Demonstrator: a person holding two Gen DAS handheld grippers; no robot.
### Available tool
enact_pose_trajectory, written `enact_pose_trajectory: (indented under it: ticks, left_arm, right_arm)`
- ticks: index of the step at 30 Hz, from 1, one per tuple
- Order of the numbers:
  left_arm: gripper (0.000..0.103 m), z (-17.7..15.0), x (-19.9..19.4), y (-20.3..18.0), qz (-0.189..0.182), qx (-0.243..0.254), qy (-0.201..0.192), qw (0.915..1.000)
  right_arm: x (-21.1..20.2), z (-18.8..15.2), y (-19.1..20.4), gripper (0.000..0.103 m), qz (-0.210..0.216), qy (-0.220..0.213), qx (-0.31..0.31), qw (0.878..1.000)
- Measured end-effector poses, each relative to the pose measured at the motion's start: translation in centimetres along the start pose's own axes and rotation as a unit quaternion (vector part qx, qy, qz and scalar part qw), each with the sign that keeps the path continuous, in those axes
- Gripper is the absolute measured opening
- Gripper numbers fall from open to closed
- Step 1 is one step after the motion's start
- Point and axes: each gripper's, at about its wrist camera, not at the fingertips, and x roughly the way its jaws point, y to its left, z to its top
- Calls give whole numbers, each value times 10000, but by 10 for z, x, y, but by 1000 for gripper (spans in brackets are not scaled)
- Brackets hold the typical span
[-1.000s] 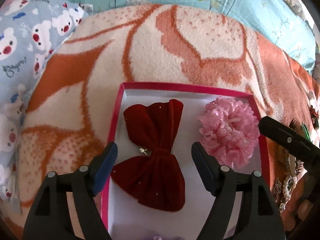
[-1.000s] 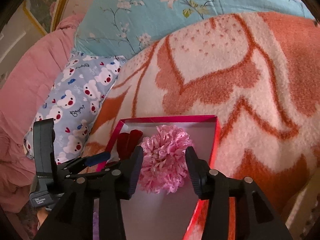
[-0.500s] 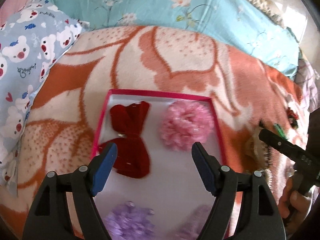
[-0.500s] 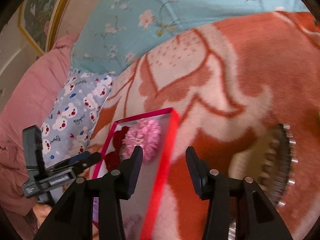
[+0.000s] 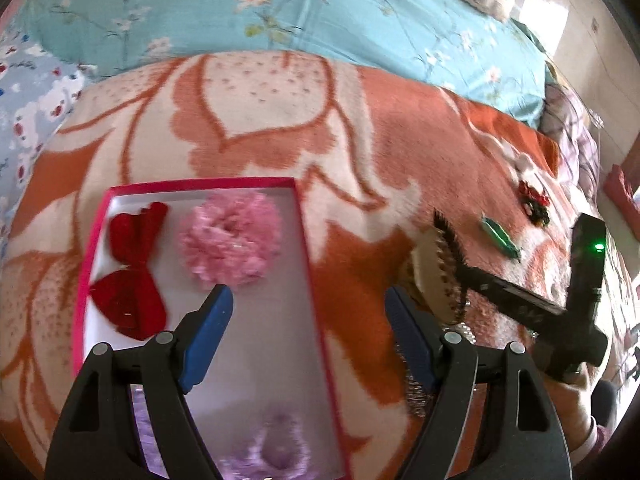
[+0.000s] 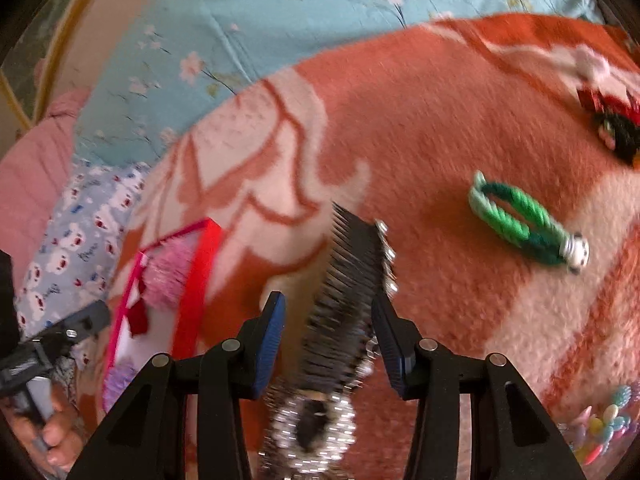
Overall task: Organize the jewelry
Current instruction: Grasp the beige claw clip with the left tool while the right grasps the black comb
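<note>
1. Pink-rimmed shallow cardboard box (image 5: 304, 248) lies at my far left on the orange-and-cream blanket (image 5: 256, 120) of the bed, holding a dark red velvet bow (image 5: 132, 276), a pink ruffled scrunchie (image 5: 230, 238) and a lilac scrunchie (image 5: 276, 448) nearer me.
2. My left gripper (image 5: 306, 332) hangs over the box's right rim with its fingers wide apart and nothing between them; a second ago it sat lower over the bow, so it has swung rightward.
3. My right gripper (image 6: 328, 340) has left the pink scrunchie, which it framed a second ago, and its fingers now stand apart on either side of a black toothed hair comb edged with rhinestones (image 6: 348, 280), not yet closed on it.
4. I judge the scrunchie is delivered and the comb is my next pick.
5. Further right a green twisted cord bracelet (image 6: 524, 224) and a red-and-black hair ornament (image 6: 612, 128) wait on the blanket.
</note>
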Motion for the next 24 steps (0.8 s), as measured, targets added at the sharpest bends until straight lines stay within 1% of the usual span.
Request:
enact_pose_trajectory:
  ticks: [2, 3, 4, 5, 8, 9, 10, 14, 16, 18, 24]
  left_arm:
    - [79, 0, 4, -10, -44, 59, 50, 10000]
    - [79, 0, 7, -16, -62, 99, 73, 9999]
    - [79, 0, 11, -23, -81, 152, 105, 9998]
    - [79, 0, 14, -28, -96, 181, 128, 9997]
    - [79, 1, 29, -45, -202, 301, 272, 9990]
    - [79, 2, 34, -50, -210, 323, 319, 9987]
    - [79, 3, 43, -56, -254, 363, 394, 9982]
    - [79, 3, 61, -71, -341, 412, 560, 9970]
    - [79, 4, 68, -77, -393, 398, 620, 9965]
    - [79, 5, 71, -80, -435, 377, 654, 9962]
    - [79, 3, 71, -84, -538, 326, 684, 9957]
  right_arm:
    - [6, -3, -4, 46, -55, 83, 1, 10000]
    - [6, -3, -5, 44, -106, 92, -19, 9999]
    - [5, -3, -8, 40, -55, 78, 7, 10000]
    - [2, -3, -10, 33, -20, 60, 24, 10000]
    - [-4, -3, -12, 20, 49, 26, 2, 10000]
    - [-5, -2, -14, 13, 120, 41, 16, 9999]
    - [-7, -2, -16, 10, 181, 50, 58, 9998]
    - [-18, -1, -28, 3, 312, 23, 243, 9992]
    - [-25, -1, -38, 2, 501, 2, 446, 9977]
    - [-33, -2, -47, 1, 622, -45, 556, 9965]
    - [-46, -1, -56, 1, 670, -93, 598, 9959]
